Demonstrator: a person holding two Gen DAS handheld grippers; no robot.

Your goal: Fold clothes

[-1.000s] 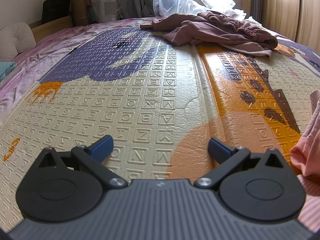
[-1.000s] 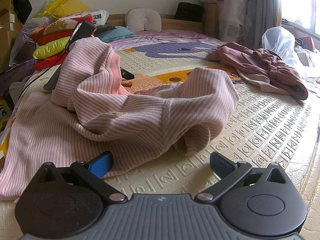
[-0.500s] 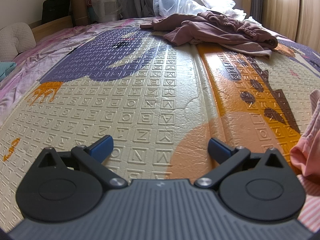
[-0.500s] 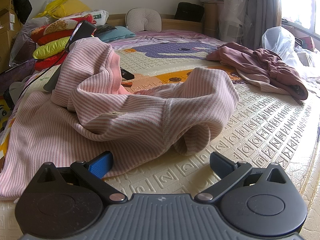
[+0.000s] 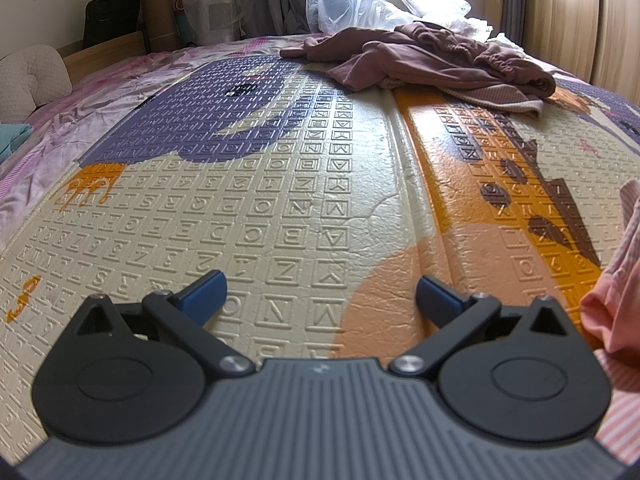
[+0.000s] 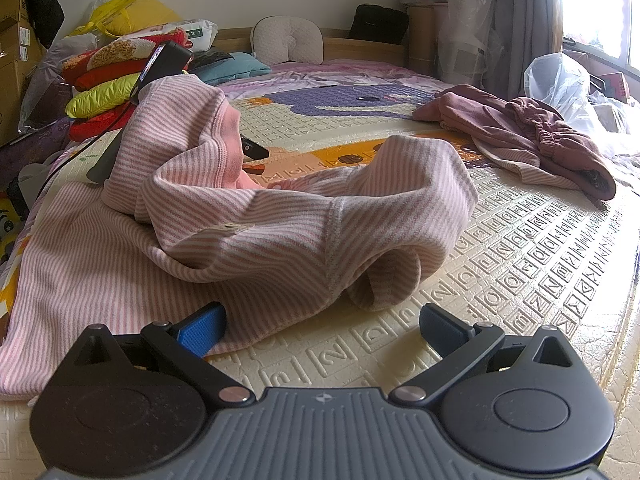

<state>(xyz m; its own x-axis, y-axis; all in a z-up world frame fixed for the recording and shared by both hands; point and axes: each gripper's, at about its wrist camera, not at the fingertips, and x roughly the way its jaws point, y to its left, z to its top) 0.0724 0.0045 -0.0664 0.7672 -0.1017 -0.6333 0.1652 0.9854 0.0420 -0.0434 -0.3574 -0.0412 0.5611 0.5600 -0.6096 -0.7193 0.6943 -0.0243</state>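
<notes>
**Both jaws spread, nothing gripped, striped garment heaped ahead**

Spread wide and empty, the right gripper (image 6: 322, 322) sits low over the play mat (image 6: 532, 280), its left blue pad (image 6: 202, 328) just at the near hem of the pink striped garment (image 6: 280, 224). That placing looks like readiness to take the hem, since the garment lies crumpled, one part humped up at the left and a sleeve curled at the right, and needs spreading before any fold. The left gripper (image 5: 320, 294) is likewise open over bare mat (image 5: 280, 200), with only an edge of the striped garment (image 5: 612, 312) at its right. Farther off on the right lies a mauve clothes pile (image 6: 528, 140), well apart. A dark handheld device (image 6: 164, 68) stands behind the hump at the left; its cable could snag when the fabric is pulled flat.
</notes>
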